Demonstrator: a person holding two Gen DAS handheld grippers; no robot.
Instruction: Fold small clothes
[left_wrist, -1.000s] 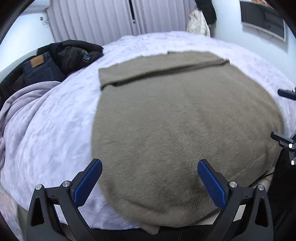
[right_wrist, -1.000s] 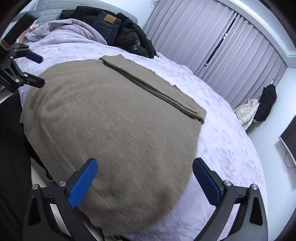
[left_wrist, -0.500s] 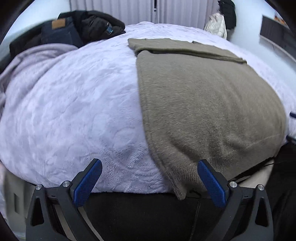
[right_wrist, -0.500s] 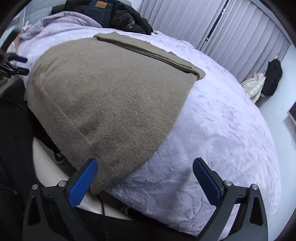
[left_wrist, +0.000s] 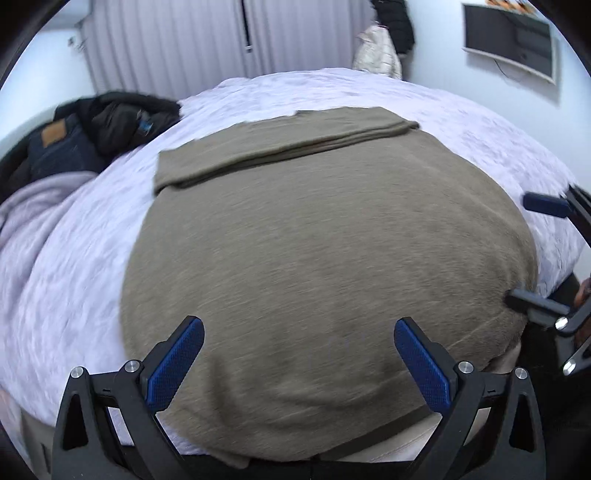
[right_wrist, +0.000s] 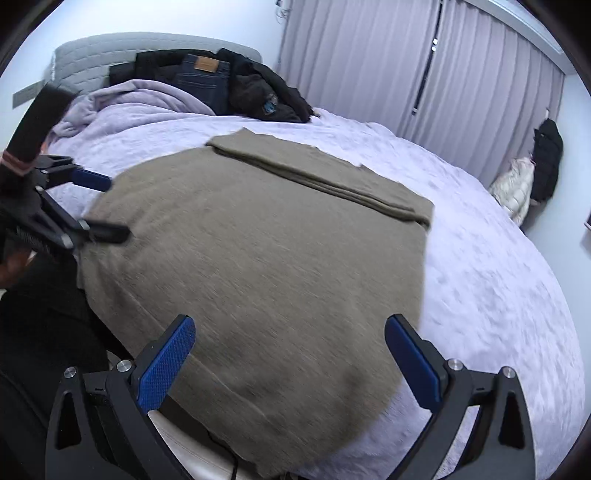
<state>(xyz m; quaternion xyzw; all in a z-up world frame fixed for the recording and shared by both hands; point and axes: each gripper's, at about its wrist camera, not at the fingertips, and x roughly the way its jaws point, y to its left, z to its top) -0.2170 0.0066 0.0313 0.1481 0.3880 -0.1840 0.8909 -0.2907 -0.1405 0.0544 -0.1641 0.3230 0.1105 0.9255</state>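
**Both grippers hanging wide over an olive sweater on the bed**

You are holding the left gripper (left_wrist: 298, 360) above the near hem of a brown-olive knitted sweater (left_wrist: 317, 258), its blue-padded fingers (left_wrist: 173, 363) standing far apart with nothing between them but the cloth lying below. Whether the pads are touching the knit or only hovering over it cannot be told from this view. The right gripper (right_wrist: 290, 356) is hanging the same way over the sweater's near right part, its jaws likewise spread wide and clasping nothing.

The sweater is lying flat across the lavender bedspread (left_wrist: 74, 266), its near hem draping over the edge of the bed toward you. Along its far end a band of the same fabric, seemingly the sleeves (right_wrist: 317, 177), is lying folded across the body of the garment.

In the left wrist view, the right gripper is showing at the right edge, one finger over the bedspread and the other at the sweater's side edge. In the right wrist view, the left gripper is showing at the left edge, one finger over the sweater's left side.

At the head of the bed, well apart from the sweater, a pair of dark jeans (right_wrist: 201, 79) and a black jacket (right_wrist: 266, 94) are lying heaped beside a bunched lilac blanket (right_wrist: 147, 98). Pleated curtains (right_wrist: 424, 62) are hanging behind the bed.
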